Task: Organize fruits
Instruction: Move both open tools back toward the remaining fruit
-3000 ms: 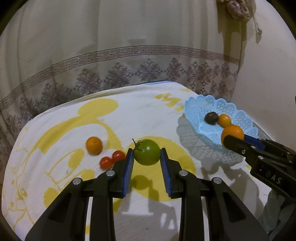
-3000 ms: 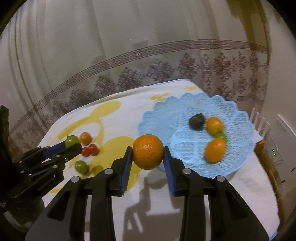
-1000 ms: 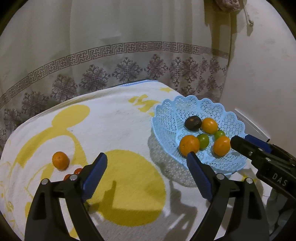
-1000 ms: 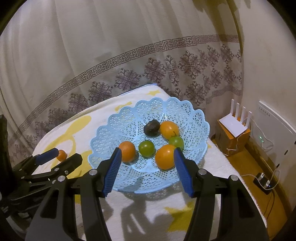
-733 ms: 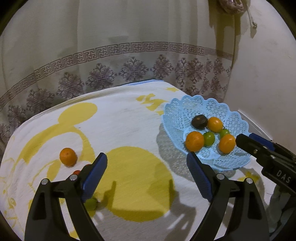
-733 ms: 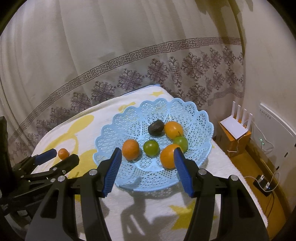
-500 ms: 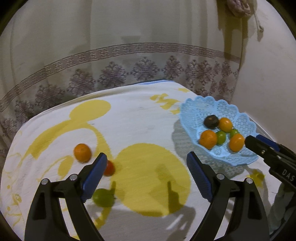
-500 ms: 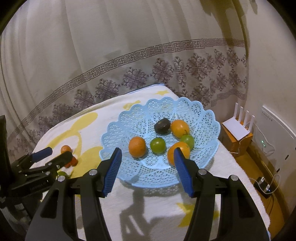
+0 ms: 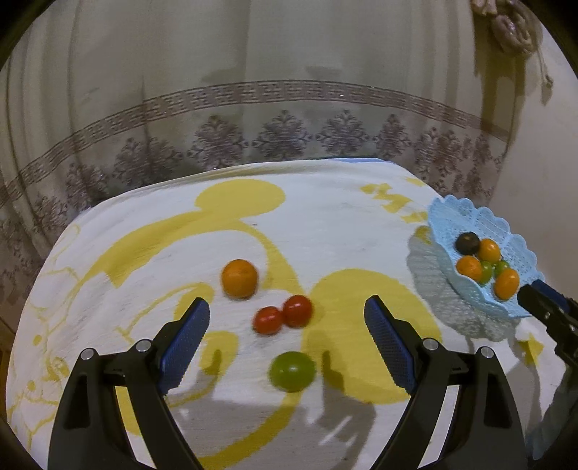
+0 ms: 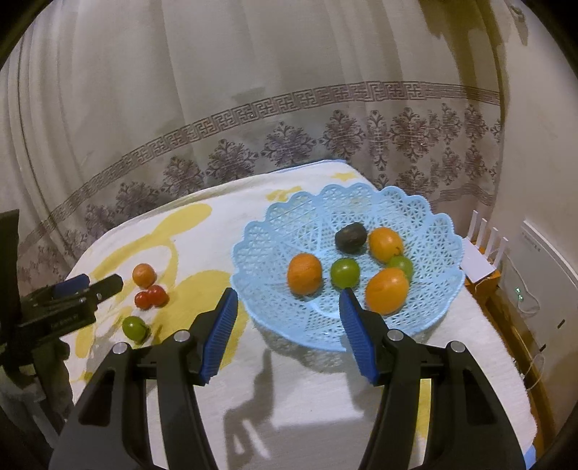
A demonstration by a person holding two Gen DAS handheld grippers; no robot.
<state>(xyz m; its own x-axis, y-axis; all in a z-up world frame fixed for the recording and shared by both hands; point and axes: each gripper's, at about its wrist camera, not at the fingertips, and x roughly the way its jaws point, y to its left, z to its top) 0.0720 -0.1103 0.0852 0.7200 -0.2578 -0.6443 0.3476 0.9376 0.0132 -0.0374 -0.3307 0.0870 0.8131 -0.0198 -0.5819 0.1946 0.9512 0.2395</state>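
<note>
1. A long cream curtain (image 10: 253,72) hangs at the far side, all the way across. It has soft folds.
2. A band of purple-brown square swirls (image 9: 289,90) runs across the curtain. A row of purple-brown flower shapes (image 10: 289,144) sits under it.
3. A white towel cloth with a big yellow cartoon picture (image 9: 325,224) covers the table. Dark shadows fall on the near part of it.
4. A plain cream wall (image 10: 534,144) stands on the right.
5. A brown knotted tassel (image 9: 509,25) hangs far up on the right, with its shadow beside it.
6. A white box with thin sticks pointing up (image 10: 480,253) sits low on the right, by a white wall plate with tiny green lights (image 10: 538,274).
7. The light is warm and dim.
</note>
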